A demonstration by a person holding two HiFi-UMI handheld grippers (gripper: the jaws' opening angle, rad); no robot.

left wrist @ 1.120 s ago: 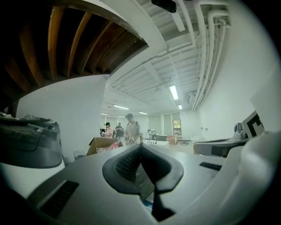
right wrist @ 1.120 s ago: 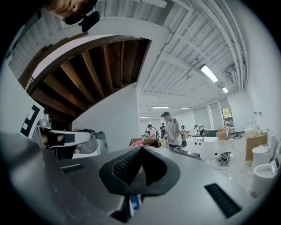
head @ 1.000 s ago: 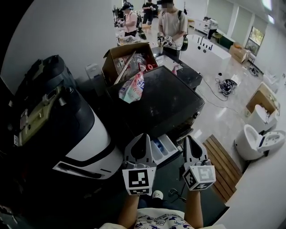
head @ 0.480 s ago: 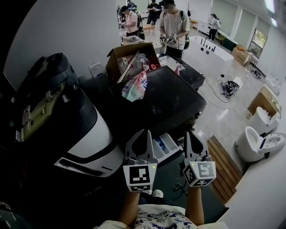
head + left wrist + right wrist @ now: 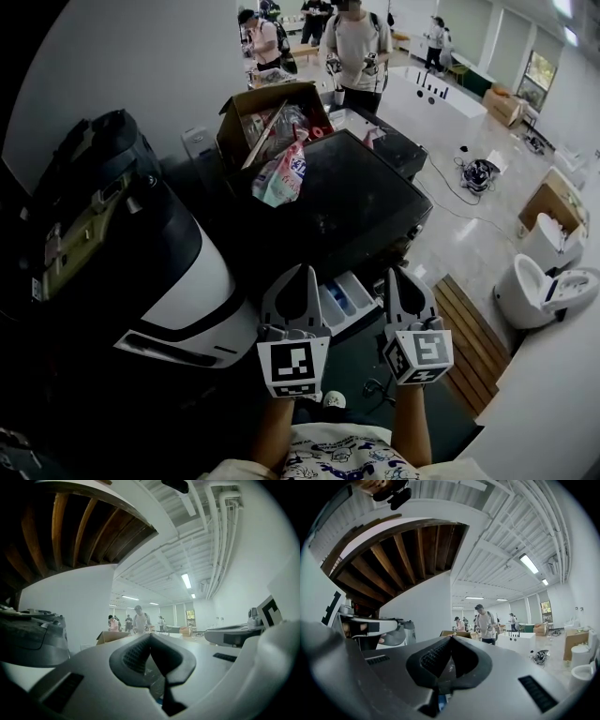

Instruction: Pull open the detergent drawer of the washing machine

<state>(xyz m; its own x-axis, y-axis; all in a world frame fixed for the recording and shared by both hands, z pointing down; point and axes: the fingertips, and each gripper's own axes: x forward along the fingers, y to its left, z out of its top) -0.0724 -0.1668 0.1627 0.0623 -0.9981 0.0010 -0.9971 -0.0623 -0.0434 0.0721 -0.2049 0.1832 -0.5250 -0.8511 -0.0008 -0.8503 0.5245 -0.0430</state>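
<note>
Lit brightly and evenly from ceiling strip lights (image 5: 528, 563) and far windows (image 5: 539, 70), with pale glare off the glossy floor (image 5: 469, 234). Dim, underexposed along the head view's left; washing machine (image 5: 366, 211) top nearly black. Bends strongly at fisheye edges, black vignetted corners. Nearest foreground in both gripper views soft, perhaps out of focus.

Detergent drawer (image 5: 343, 300) was partly hidden behind the left gripper (image 5: 305, 275), and its compartments were too small to tell apart. Washing machine (image 5: 361, 202) front was out of sight under its top. Forearms (image 5: 272, 436) were cut off by the bottom edge.
</note>
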